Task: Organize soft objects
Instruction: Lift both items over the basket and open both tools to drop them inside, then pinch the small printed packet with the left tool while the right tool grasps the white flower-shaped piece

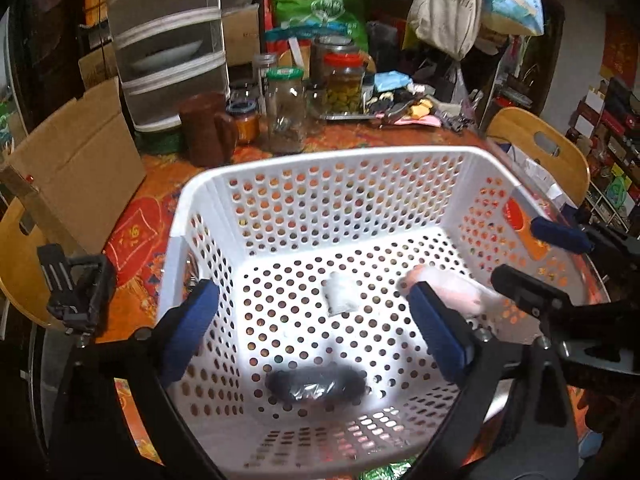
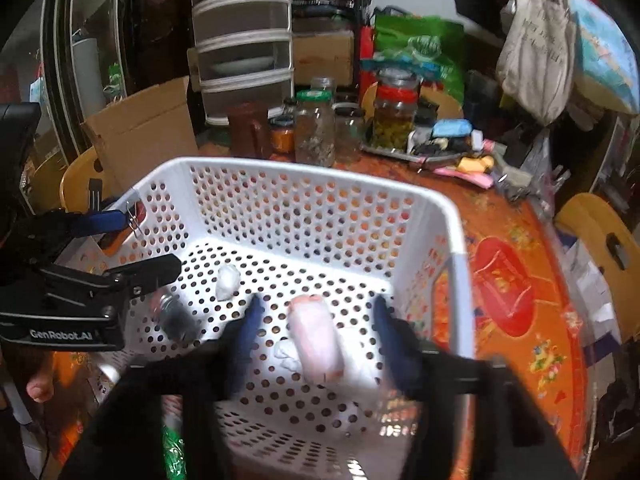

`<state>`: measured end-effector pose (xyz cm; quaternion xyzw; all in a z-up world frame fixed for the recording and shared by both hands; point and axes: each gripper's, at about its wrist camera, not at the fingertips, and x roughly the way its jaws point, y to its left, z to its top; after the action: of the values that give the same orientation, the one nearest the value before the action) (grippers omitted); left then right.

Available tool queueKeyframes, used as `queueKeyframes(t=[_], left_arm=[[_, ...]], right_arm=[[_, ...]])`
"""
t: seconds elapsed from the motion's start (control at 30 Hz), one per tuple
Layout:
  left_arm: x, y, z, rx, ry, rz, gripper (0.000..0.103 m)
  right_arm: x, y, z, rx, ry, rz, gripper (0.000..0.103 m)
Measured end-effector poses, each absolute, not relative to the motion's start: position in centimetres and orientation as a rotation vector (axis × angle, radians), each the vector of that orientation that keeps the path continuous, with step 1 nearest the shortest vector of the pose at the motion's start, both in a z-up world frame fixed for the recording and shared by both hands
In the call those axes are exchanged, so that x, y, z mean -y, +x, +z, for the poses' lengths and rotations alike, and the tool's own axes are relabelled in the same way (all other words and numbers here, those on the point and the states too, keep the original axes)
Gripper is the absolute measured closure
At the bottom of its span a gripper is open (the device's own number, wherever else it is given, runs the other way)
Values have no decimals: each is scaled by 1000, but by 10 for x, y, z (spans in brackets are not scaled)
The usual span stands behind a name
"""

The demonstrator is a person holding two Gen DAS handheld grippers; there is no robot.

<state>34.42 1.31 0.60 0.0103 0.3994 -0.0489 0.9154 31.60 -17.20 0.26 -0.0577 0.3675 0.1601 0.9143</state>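
A white perforated laundry basket (image 1: pixel 320 208) is standing on the orange patterned tablecloth (image 2: pixel 516 280), and three soft things are lying on its floor. The pink-and-white roll (image 2: pixel 316 336) is lying near the basket's right wall, its long axis running from the near edge toward the far wall in the right wrist view; it is motion-blurred, so its ends are hard to make out. The dark bundle (image 1: pixel 316 386) is lying near the near edge, long axis running left to right in the left wrist view, its surface blurred. The small white wad (image 1: pixel 340 294) is sitting near the middle of the floor.

The left gripper (image 1: pixel 316 344) is hanging over the near edge with its blue-padded jaws spread wide, gripping nothing. The right gripper (image 2: pixel 316 336) is reaching in over the near right corner, jaws also wide apart, with the pink roll lying between them but untouched as far as the blur allows. Glass jars (image 1: pixel 286 112) are crowding the table's far edge, beside a cardboard box (image 1: pixel 80 172).
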Motion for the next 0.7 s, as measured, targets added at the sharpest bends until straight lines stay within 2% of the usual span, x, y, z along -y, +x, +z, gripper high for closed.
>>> queueKeyframes(t=[0.17,0.43,0.57,0.7], left_arm=[[-17,304,32,-749,40,-104,0],[-41,214,56,-685,77,-11,0],[-63,179,41,-712,33,-20,0],[-80,165,4,-767,-23,-10,0]], right_arm=[[182,287,17,-695,-132,285,15],[199,225,22,-639,-127,306,2],[210,191,10,-639,-78,340,2],[216,163,-21,-675,3,374,2]])
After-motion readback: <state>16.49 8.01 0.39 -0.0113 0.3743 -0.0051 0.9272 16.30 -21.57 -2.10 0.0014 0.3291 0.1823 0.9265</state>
